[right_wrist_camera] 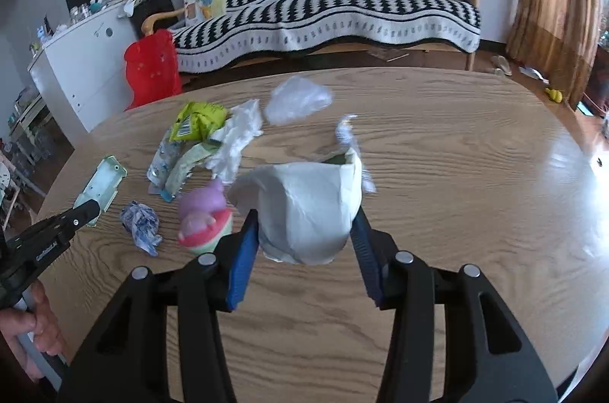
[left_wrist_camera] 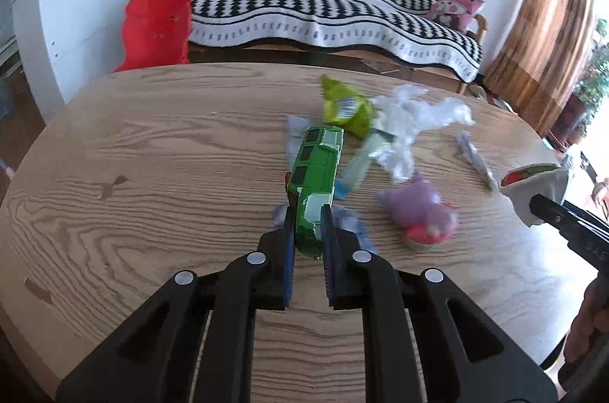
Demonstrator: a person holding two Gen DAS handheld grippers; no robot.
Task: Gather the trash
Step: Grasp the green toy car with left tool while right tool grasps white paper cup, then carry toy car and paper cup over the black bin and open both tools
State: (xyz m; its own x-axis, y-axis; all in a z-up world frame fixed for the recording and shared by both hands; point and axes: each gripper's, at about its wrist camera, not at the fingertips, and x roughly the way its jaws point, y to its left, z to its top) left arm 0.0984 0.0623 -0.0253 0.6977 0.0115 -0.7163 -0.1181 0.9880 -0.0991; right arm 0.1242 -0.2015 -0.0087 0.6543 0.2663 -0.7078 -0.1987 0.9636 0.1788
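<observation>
My left gripper [left_wrist_camera: 307, 212] is shut on a green toy bus [left_wrist_camera: 318, 174] and holds it over the wooden table [left_wrist_camera: 152, 174]; it also shows in the right wrist view [right_wrist_camera: 102, 184]. My right gripper [right_wrist_camera: 304, 216] is shut on a white paper cup [right_wrist_camera: 308, 208], also seen at the right edge of the left wrist view [left_wrist_camera: 533, 184]. On the table lie a yellow-green snack bag [right_wrist_camera: 196, 121], white tissue [right_wrist_camera: 238, 140], clear plastic wrap [right_wrist_camera: 297, 98], a crumpled blue-white wrapper [right_wrist_camera: 141, 226] and a flattened pale packet [right_wrist_camera: 179, 167].
A purple and pink soft toy [right_wrist_camera: 205, 216] sits by the cup. A thin silvery wrapper [left_wrist_camera: 475, 155] lies further right. Behind the table stand a black-and-white covered sofa [right_wrist_camera: 323, 10], a red bag [right_wrist_camera: 152, 67] and a white cabinet [right_wrist_camera: 83, 60].
</observation>
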